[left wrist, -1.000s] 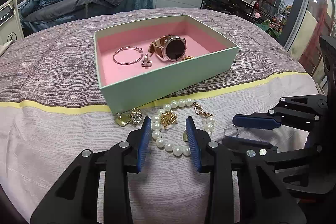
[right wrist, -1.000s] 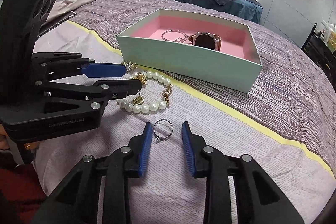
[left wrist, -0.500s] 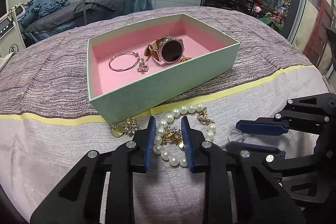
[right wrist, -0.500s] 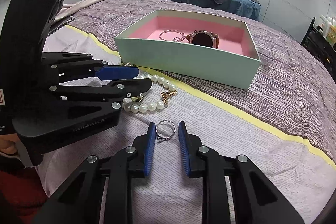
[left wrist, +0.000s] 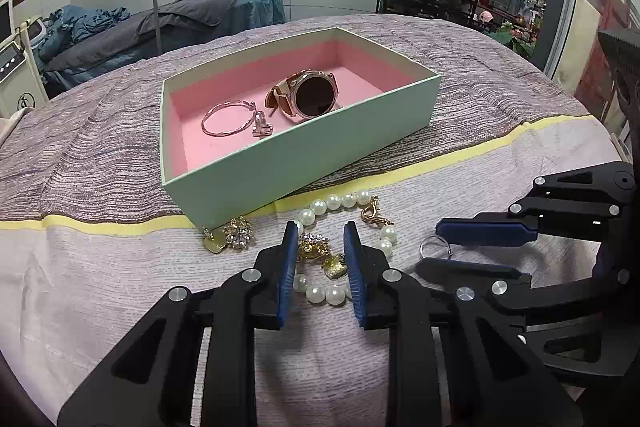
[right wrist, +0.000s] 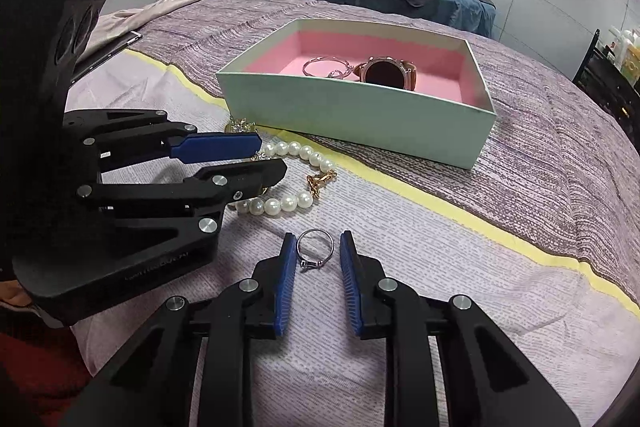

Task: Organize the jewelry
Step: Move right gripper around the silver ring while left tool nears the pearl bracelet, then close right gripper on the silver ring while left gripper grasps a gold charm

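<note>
We hold the left gripper (left wrist: 320, 255) low over the bedspread (left wrist: 100, 267), its jaws closing around a gold earring (left wrist: 320, 247) that lies inside the loop of the pearl bracelet (left wrist: 332, 291); the pads do not yet press it. A second gold earring (left wrist: 228, 237) lies just left of these jaws, against the mint box (left wrist: 304, 163). Beyond the jaws, inside the box, sit a watch (left wrist: 308, 99) and a thin bangle (left wrist: 226, 118). Our right gripper (right wrist: 316, 259) straddles a silver ring (right wrist: 315, 249) with its jaws released, narrow gaps on both sides.
</note>
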`<act>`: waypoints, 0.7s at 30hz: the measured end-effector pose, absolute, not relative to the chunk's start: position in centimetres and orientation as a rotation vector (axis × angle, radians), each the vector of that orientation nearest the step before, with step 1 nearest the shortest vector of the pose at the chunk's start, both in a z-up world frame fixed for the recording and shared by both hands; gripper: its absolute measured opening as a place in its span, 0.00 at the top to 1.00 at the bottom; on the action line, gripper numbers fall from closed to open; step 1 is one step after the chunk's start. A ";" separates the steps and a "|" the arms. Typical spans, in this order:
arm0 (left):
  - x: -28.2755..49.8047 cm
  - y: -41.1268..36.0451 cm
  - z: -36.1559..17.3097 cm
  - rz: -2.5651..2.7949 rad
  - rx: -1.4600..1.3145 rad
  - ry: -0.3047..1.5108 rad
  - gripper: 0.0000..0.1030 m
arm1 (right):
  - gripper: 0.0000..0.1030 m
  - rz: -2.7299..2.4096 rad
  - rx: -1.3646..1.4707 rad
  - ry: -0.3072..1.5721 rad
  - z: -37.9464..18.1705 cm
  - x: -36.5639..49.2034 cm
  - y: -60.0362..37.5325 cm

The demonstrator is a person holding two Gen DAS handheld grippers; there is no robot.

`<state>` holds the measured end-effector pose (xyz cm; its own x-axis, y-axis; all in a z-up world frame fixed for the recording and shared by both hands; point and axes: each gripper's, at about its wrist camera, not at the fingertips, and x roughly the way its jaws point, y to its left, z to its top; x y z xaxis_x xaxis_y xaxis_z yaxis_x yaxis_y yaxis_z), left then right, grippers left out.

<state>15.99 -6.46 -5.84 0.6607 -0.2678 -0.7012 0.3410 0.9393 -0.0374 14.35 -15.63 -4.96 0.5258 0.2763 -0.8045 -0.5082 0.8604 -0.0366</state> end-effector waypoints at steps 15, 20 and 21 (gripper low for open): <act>16.1 -6.1 -6.0 -0.364 0.069 0.788 0.83 | 0.79 0.475 -0.273 0.902 -5.1 14.5 -15.6; 15.7 -5.9 -5.6 -0.378 0.060 0.776 0.83 | 0.82 0.478 -0.262 0.902 -5.0 14.5 -15.8; 15.7 -5.9 -5.4 -0.382 0.061 0.772 0.83 | 0.82 0.479 -0.260 0.903 -5.0 14.5 -15.8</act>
<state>15.68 -5.90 -5.42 0.6516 -0.3139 -0.6905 0.3582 0.9298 -0.0847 14.48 -15.82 -5.00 0.5246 0.2879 -0.8012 -0.5017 0.8649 -0.0177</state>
